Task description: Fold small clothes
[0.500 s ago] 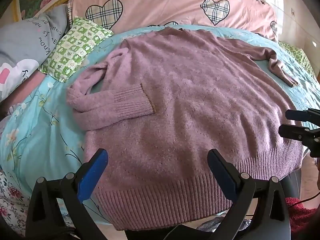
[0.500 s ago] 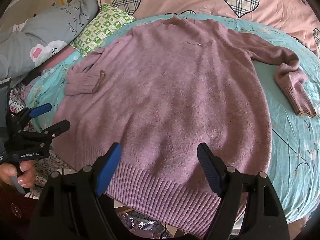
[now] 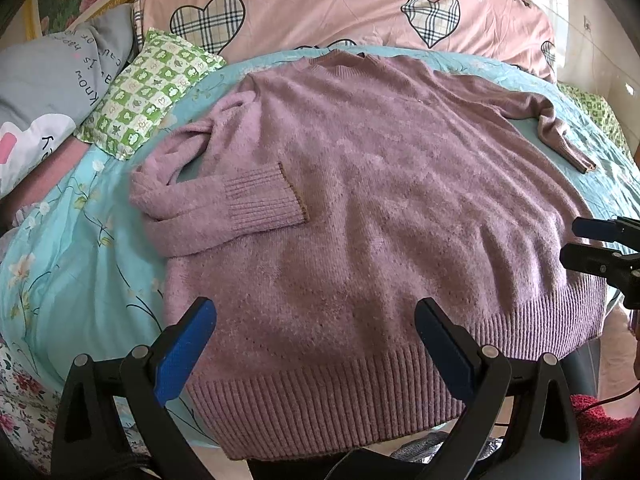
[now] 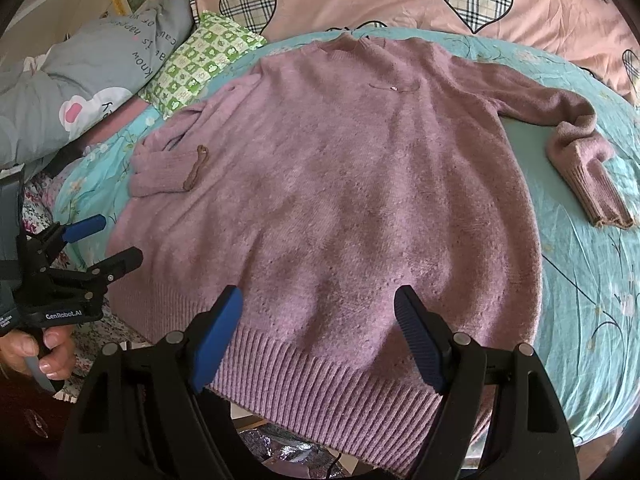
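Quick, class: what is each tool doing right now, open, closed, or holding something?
Left tool: open, holding nothing, above the purple sweater's hem.
Right tool: open, holding nothing, also above the hem.

One sweater point(image 3: 380, 216), two tongs point(image 3: 316, 344) point(image 4: 320, 332), one green checked pillow point(image 3: 148, 88).

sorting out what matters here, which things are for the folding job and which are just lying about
For the job:
sweater
left gripper, open
right gripper, open

Lying about:
green pillow
grey pillow
pink duvet
floral sheet, under the sweater
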Demonstrator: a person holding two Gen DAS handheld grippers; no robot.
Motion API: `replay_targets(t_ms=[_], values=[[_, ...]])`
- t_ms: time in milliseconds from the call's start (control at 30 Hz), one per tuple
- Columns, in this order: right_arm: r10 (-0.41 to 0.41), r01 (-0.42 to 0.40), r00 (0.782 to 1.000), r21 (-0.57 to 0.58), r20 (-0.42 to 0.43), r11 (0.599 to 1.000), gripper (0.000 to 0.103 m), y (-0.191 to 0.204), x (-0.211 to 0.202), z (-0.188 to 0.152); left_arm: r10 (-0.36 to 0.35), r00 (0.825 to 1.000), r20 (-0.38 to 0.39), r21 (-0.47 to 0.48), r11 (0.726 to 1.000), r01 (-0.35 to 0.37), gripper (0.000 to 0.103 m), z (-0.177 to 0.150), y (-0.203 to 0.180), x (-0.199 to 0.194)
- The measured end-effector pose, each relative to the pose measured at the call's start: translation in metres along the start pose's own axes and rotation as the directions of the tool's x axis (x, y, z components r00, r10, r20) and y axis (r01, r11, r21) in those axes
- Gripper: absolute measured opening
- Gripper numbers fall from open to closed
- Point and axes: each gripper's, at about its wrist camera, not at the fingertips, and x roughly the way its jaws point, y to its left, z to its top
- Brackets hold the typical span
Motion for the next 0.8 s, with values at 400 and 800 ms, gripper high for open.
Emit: replay_targets(t_ms=[400, 800], values=[[0.007, -0.007, 1.000, 0.016, -0.005, 1.000, 0.079, -0.002, 0.003, -0.002, -0.015, 1.000, -0.027, -0.012, 1.000, 0.015, 0.100, 0.004, 0.001, 0.004], [0.034, -0.038, 0.998, 0.073, 0.057, 0.997, 0.079, -0.017, -0.004, -0.001, -0.013, 1.000, -0.020, 0.002, 1.000, 0.013, 0.100, 0.014, 0.002, 0.012]])
